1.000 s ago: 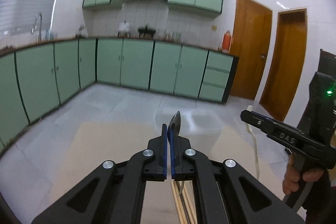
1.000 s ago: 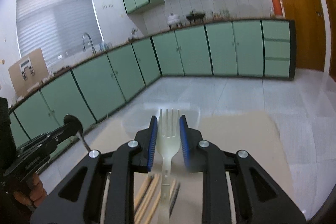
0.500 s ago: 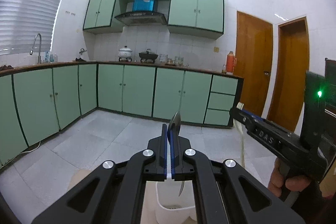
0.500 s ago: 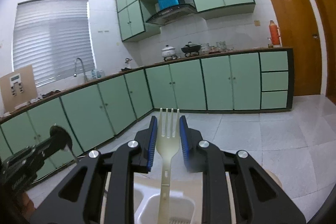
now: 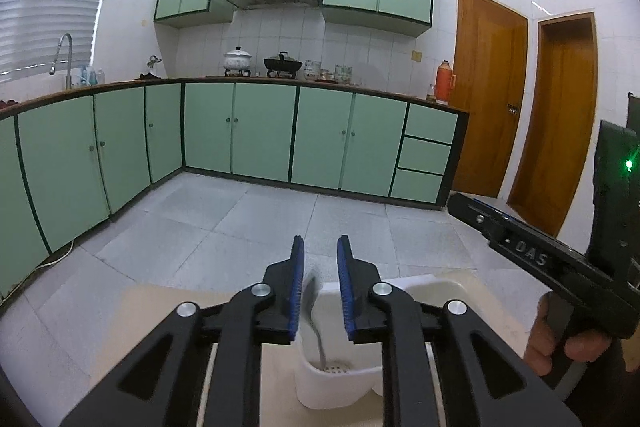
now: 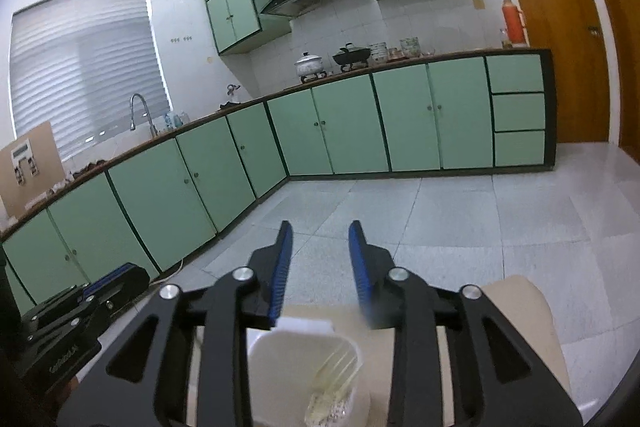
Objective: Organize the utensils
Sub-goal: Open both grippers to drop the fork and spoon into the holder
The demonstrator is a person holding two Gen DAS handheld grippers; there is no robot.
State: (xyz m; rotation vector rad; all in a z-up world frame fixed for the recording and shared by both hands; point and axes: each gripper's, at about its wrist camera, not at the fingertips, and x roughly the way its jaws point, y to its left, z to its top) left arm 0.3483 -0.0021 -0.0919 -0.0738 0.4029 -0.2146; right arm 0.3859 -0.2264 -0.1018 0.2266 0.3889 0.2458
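My left gripper (image 5: pixel 320 251) is open and empty above a white utensil holder (image 5: pixel 340 383). A metal spoon (image 5: pixel 314 311) stands in the holder's compartment just below the jaws. My right gripper (image 6: pixel 320 239) is open and empty above the same white holder (image 6: pixel 304 367). A pale plastic fork (image 6: pixel 334 375) lies inside its right compartment, blurred. The right gripper also shows in the left wrist view (image 5: pixel 520 239) at the right, held by a hand.
The holder stands on a beige table top (image 6: pixel 532 319). Beyond it lie a grey tiled floor (image 5: pixel 240 211), green kitchen cabinets (image 5: pixel 260 135) and wooden doors (image 5: pixel 488 91). The left gripper shows at the lower left of the right wrist view (image 6: pixel 80 311).
Both grippers have opened. The spoon has left the left jaws and the fork has left the right jaws; both now sit in the white holder.
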